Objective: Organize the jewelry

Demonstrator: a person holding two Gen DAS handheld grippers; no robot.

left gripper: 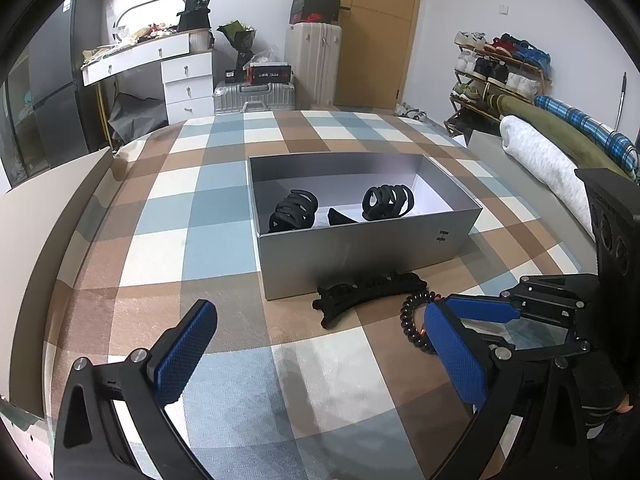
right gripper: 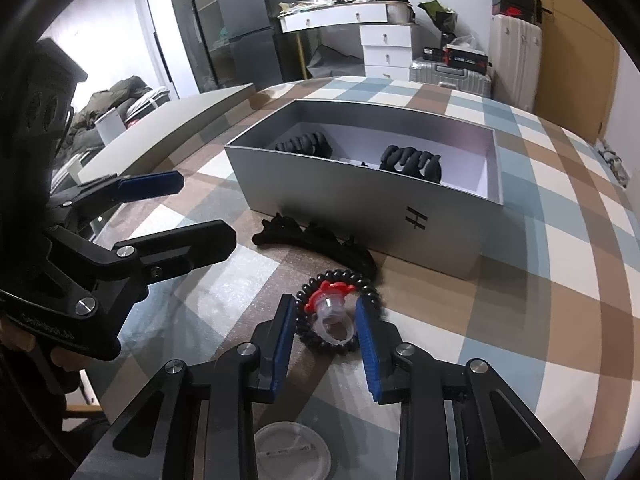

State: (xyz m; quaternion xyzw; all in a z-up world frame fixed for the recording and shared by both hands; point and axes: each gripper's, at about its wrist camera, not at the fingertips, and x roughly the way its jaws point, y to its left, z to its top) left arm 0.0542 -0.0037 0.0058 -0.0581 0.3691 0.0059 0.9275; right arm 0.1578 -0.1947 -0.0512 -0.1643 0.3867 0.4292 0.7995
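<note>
A clear plastic ring with a red top [right gripper: 332, 318] lies inside a black coiled bracelet [right gripper: 339, 277] on the checked cloth. My right gripper [right gripper: 325, 302] is closed in on them. Its left pad rests against the coil and its right pad against the ring. In front of the open grey box [left gripper: 360, 248] lies a long black hair clip [left gripper: 368, 292]. Two black claw clips [left gripper: 294, 210] [left gripper: 388, 202] and a small black piece [left gripper: 340, 216] sit in the box. My left gripper [left gripper: 320, 310] hovers open over the cloth, left of the bracelet [left gripper: 412, 320], holding nothing.
A clear round badge [right gripper: 292, 452] lies under my right gripper. Rolled blankets [left gripper: 540, 160] line the right side of the checked cloth [left gripper: 160, 240], and a grey board [left gripper: 60, 200] lines the left. Suitcases, drawers and a shoe rack stand beyond.
</note>
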